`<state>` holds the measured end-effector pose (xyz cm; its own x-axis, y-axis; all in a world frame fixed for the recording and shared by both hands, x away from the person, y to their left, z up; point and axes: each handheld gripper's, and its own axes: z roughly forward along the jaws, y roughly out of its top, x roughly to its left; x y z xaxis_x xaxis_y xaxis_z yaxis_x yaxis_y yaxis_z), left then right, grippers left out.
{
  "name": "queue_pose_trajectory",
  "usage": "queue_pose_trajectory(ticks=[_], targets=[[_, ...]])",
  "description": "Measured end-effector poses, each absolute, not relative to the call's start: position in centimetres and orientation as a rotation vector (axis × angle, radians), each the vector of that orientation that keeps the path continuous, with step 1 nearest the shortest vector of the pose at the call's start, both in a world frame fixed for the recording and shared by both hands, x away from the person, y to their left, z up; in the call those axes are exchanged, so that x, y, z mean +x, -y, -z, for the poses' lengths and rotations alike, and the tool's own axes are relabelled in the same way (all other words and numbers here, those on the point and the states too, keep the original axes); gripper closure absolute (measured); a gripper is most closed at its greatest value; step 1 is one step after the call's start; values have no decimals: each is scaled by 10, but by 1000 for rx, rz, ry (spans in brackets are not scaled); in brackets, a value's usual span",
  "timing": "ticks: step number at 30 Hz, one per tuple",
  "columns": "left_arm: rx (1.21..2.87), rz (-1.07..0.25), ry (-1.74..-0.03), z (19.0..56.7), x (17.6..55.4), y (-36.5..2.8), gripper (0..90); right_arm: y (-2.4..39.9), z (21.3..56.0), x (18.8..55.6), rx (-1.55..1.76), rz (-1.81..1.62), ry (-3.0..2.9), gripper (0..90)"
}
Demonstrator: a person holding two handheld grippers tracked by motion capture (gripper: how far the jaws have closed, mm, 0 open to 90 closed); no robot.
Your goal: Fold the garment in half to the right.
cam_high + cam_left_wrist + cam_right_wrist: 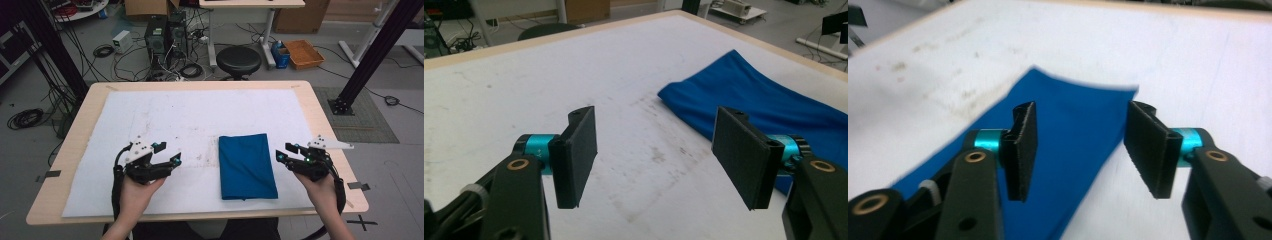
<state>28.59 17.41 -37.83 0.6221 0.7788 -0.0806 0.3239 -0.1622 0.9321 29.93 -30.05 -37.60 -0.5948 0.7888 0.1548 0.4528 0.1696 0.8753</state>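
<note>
In the high view the left gripper (169, 153) sits at lower left of the frame, held in the left hand (134, 192), its jaws spread apart and pointing toward the right. Nothing is between them. The left gripper view shows the same: the left gripper (655, 159) with a wide gap between its black pads (576, 155), bare white sheet (549, 90) under them, and the cloth (769, 107) off to the right of the frame, clear of both jaws.

The right gripper (284, 152) is at lower right of the high view, in the right hand (320, 192), jaws apart and aimed left at the cloth's right edge, just beside it. In the right gripper view the right gripper (1082, 150) hangs with its pads (1147, 147) parted over the cloth (1068, 130); whether they touch it I cannot tell.

The cloth (246, 166) is blue, folded to a rectangle, lying flat between the two grippers, right of centre, on the white sheet (190, 115) that covers the table (82, 107).

Beyond the table's far edge, at the top of the frame, stand a black stool (238, 61), computer towers (165, 35) with tangled cables (107, 55), and a brown tray (303, 54) on the floor.
</note>
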Motion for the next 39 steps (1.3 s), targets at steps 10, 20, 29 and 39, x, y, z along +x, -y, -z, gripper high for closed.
queue_pose_trajectory(ticks=[10, 20, 29, 39], targets=[[1772, -546, -867, 367, 324, -216, 343, 281, 354, 349, 1076, -1369, -2172, 307], [1779, -560, -804, 362, 340, -218, 343, 292, 345, 363, 1100, -1450, -2129, 259], [1738, -517, -810, 363, 329, -229, 343, 298, 356, 356, 1101, -1441, -2164, 255], [1747, -506, -801, 363, 326, -232, 343, 293, 355, 357, 1090, -1435, -2171, 251]])
